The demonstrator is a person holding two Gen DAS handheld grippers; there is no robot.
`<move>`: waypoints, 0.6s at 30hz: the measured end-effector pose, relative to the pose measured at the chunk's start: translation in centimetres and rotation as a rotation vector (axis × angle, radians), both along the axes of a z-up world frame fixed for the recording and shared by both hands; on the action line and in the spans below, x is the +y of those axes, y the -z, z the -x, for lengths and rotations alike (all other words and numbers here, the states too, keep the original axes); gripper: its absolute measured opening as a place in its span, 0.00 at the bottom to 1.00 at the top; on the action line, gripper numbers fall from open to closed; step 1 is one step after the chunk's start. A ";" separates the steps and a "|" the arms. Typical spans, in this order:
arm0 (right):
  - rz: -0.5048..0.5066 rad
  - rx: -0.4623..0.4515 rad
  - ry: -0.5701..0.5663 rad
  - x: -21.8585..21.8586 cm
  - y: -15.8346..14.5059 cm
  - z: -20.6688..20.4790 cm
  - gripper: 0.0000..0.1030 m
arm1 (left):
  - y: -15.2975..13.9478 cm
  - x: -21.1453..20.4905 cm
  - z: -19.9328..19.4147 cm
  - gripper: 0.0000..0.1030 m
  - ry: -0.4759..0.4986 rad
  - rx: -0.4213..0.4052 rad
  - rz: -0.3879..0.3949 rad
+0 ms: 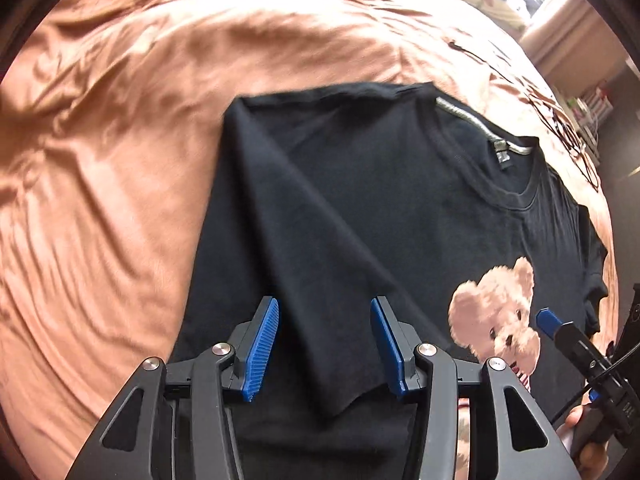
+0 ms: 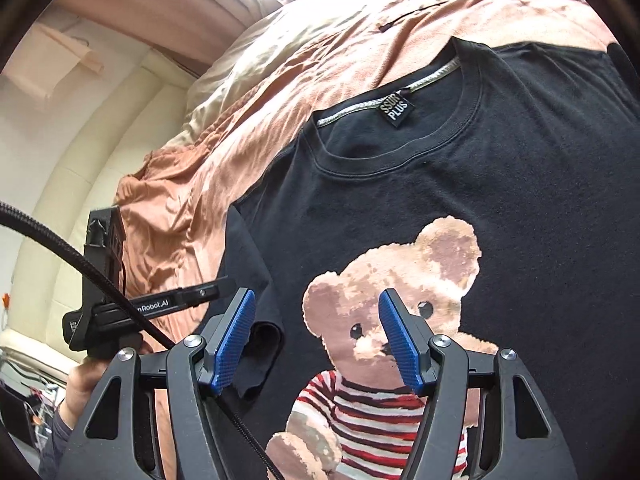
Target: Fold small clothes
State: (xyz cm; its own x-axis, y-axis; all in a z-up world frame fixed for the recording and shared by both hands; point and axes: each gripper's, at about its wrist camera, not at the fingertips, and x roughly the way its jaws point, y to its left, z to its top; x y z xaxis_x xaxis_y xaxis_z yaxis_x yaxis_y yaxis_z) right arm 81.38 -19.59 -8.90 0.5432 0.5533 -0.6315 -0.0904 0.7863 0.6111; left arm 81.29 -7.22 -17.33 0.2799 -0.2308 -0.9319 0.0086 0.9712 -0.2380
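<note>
While the black teddy-bear T-shirt (image 1: 360, 208) lies face-up on the bed's peach sheet (image 1: 100, 160), filling centre and right of both views, one sleeve side sits folded inward as a flap under the left tongs (image 1: 325, 346). Left tongs: wide, holding nothing, poised over the flap's lower edge. Right tongs (image 2: 316, 340): wide, empty, above the bear print (image 2: 400, 300); unfolded sleeve (image 2: 250, 280) lower left of that view. Judgement: mirror the fold next. Pinch sleeve edge and hem together, carry across in line with the collar (image 2: 400, 136), lay flat, then smooth.
</note>
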 end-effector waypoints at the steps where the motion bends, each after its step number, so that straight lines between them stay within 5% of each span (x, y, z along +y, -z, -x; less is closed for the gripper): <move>1: -0.001 0.002 -0.006 0.2 -0.1 0.0 0.61 | 0.3 0.2 0.4 0.49 -0.011 0.010 0.008; 5: -0.002 0.000 -0.015 0.4 -0.3 0.1 0.61 | 2.0 0.3 2.0 0.48 -0.038 0.068 0.055; 7: -0.007 -0.001 -0.021 0.4 -0.4 0.1 0.61 | 1.9 0.1 2.5 0.30 -0.037 0.062 0.056; 8: -0.011 -0.003 -0.024 0.4 -0.4 0.0 0.61 | 1.9 0.0 2.5 0.03 -0.030 0.075 0.065; 14: -0.014 -0.008 -0.023 0.2 -0.2 -0.2 0.61 | -1.1 -0.6 1.4 0.03 -0.009 0.010 0.095; 18: -0.106 0.022 -0.022 -0.8 0.3 -0.6 0.61 | -3.0 -2.1 -0.1 0.03 0.013 -0.040 0.103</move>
State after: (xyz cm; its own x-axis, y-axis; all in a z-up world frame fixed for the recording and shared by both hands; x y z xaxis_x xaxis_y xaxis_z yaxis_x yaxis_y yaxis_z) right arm 81.95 -20.40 -9.19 0.5167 0.6291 -0.5807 -0.0920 0.7152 0.6929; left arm 81.42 -9.29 -14.31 0.3124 -0.3282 -0.8915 0.0323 0.9415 -0.3353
